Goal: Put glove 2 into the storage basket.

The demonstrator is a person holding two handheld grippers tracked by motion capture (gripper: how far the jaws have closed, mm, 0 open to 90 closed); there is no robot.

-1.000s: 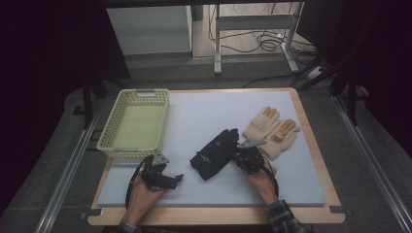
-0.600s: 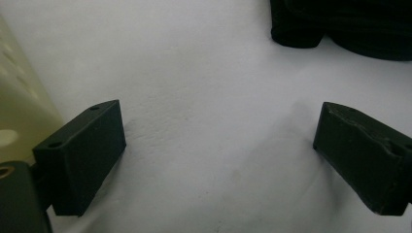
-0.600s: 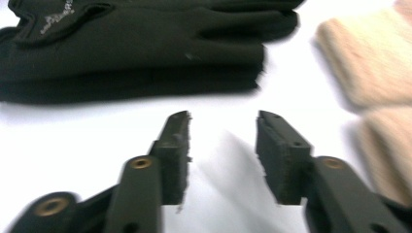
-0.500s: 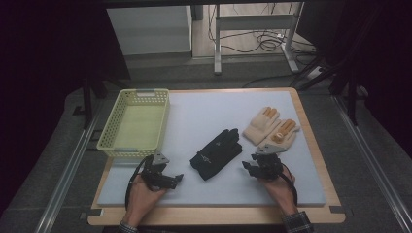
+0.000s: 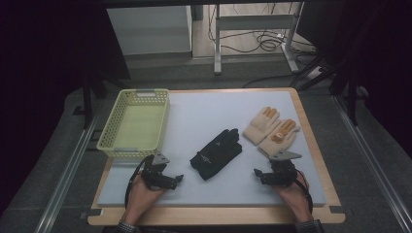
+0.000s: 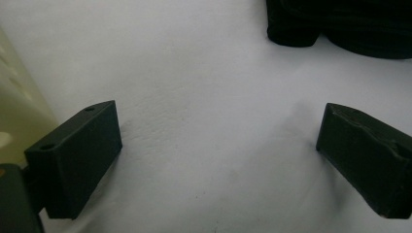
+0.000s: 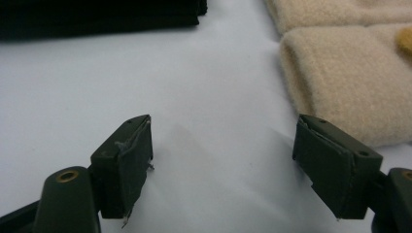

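A pair of black gloves (image 5: 217, 153) lies stacked in the middle of the white mat. A pair of beige gloves with orange fingertips (image 5: 270, 130) lies to its right. My left gripper (image 5: 176, 179) rests near the mat's front left, open and holding nothing, pointing toward the black gloves. My right gripper (image 5: 258, 174) rests at the front right, just below the beige gloves, also open with nothing between its jaws. In the left gripper view the gripper (image 6: 214, 145) has the black gloves (image 6: 340, 24) ahead. In the right gripper view the gripper (image 7: 223, 150) sits beside a beige glove (image 7: 350, 82), with the black gloves (image 7: 97, 14) farther off.
A yellow-green plastic basket (image 5: 108, 130) stands at the mat's left, just behind my left gripper; its wall (image 6: 14, 111) shows at the left gripper view's edge. The white mat (image 5: 204, 111) lies on a wooden-rimmed table. Beyond the far edge are metal frame legs and floor cables.
My right gripper has drawn back from the black gloves, moving right and toward the table's front. The left gripper and both glove pairs have stayed put.
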